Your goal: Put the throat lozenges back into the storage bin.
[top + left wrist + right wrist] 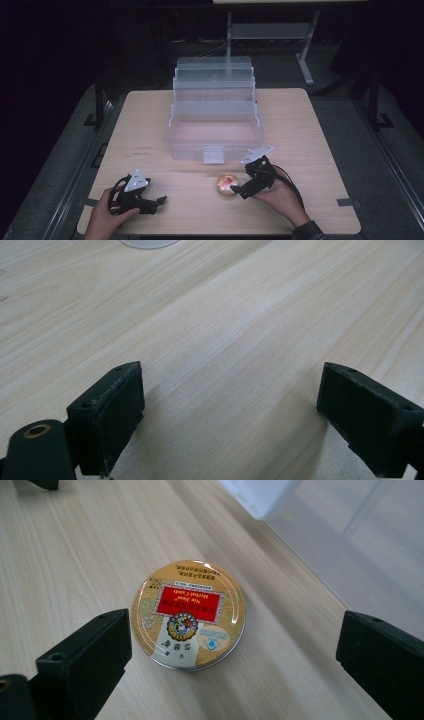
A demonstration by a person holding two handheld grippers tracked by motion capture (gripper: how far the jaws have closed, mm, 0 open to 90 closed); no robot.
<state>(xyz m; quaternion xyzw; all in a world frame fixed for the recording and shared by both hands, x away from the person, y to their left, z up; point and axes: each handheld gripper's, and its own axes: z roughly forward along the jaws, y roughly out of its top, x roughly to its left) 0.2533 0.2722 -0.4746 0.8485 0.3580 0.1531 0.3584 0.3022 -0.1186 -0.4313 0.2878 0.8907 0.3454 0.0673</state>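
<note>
A round yellow candy tin (226,185) with a red label lies flat on the wooden table (310,130), just in front of a clear plastic tiered box (215,112). In the right gripper view the tin (188,614) sits between the wide-apart jaws, nearer the left one, untouched. My right gripper (239,191) is open and hovers at the tin's right side. My left gripper (159,202) rests low at the front left, open, with bare tabletop (230,365) between its jaws.
The clear box stands open at the table's middle, its front latch (213,155) facing me; its corner (260,500) and wall show in the right gripper view. A metal stand (305,55) is behind the table. Bare wood lies left and right of the box.
</note>
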